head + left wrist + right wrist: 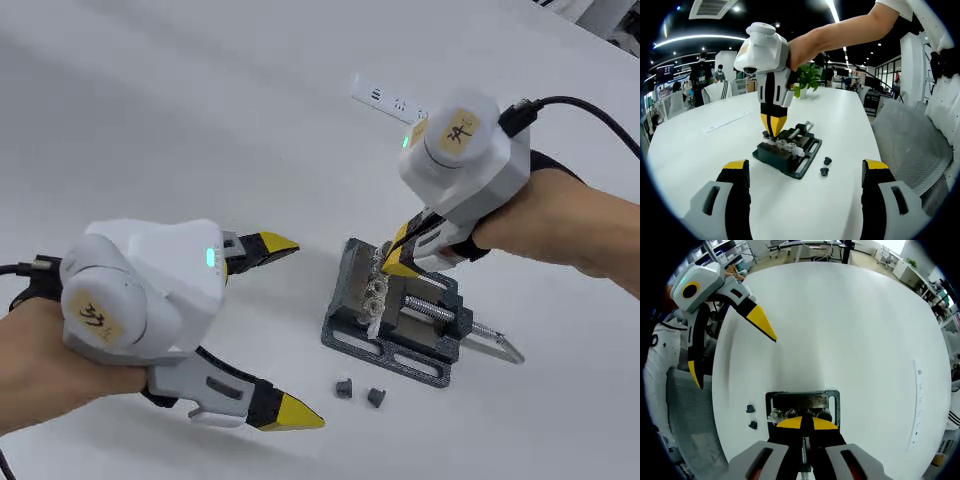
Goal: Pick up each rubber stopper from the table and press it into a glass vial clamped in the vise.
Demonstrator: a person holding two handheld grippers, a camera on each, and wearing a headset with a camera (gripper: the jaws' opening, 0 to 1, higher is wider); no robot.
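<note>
1. Two rubber stoppers [344, 388] lie loose on the white table [180, 120], side by side and just beside the near edge of the vise [400, 335].
2. In the vise, a short row of glass vials [375, 295] stands clamped upright between the dark jaws.
3. The right gripper [397, 262] points steeply down, its yellow tips on the end vial of the row, the end farthest from the loose stoppers.
4. Its jaws are drawn together with barely a slit between them. Whether a stopper is pinched at the tips, I cannot tell.
5. The left gripper [290, 330] hovers off to the side, well apart from the vise. Its jaws are spread wide with nothing between them.
6. A white power strip [390, 100] lies flat at the far side of the table.
</note>
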